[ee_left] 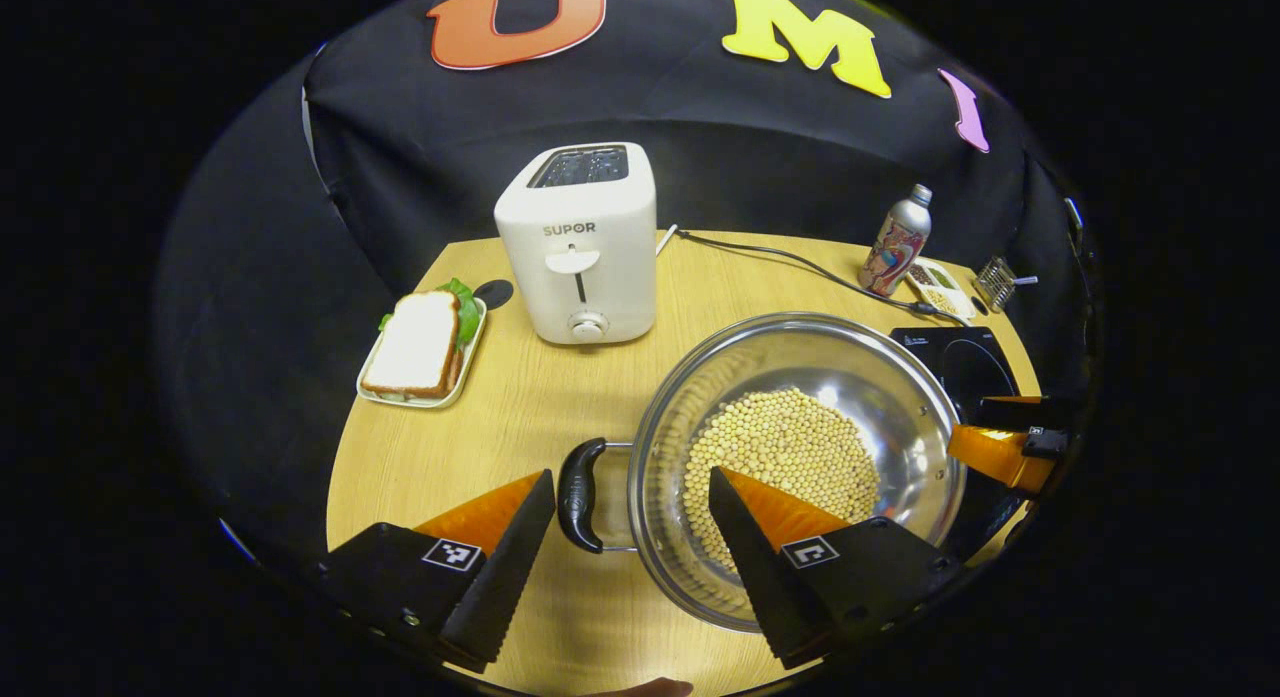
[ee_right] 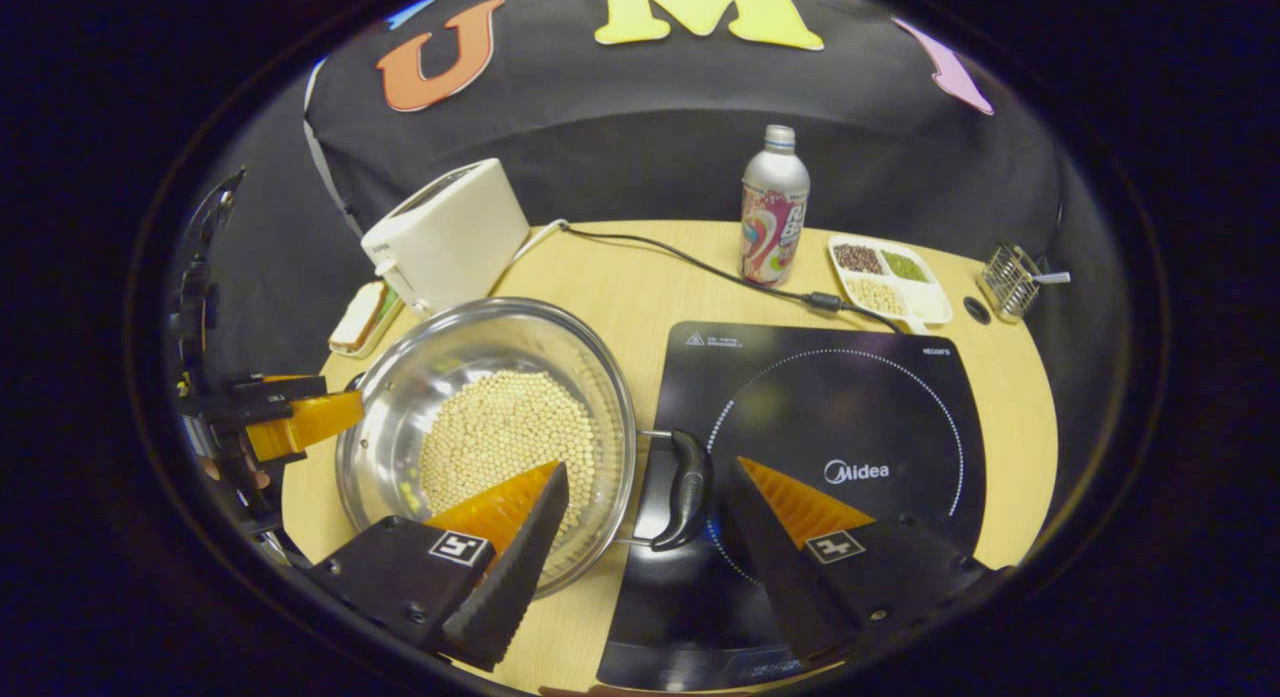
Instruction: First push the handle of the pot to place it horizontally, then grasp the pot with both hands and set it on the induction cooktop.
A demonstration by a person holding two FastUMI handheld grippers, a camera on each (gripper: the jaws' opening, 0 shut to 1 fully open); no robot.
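Straddling each side handle, my left gripper [ee_left: 632,497] and right gripper [ee_right: 645,492] both stand spread, clamping nothing. The steel pot [ee_left: 890,397] of beans sits on the bench [ee_left: 480,417], just beside the cooktop [ee_right: 850,407]. It looks heavy, rigid and slick, so I'd grip the handles [ee_left: 580,494], keeping it level.

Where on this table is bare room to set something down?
Free: table between toaster and bottle, though a cord crosses it; also the cooktop. Crowded: the pot beside the sandwich plate; snack tray corner.
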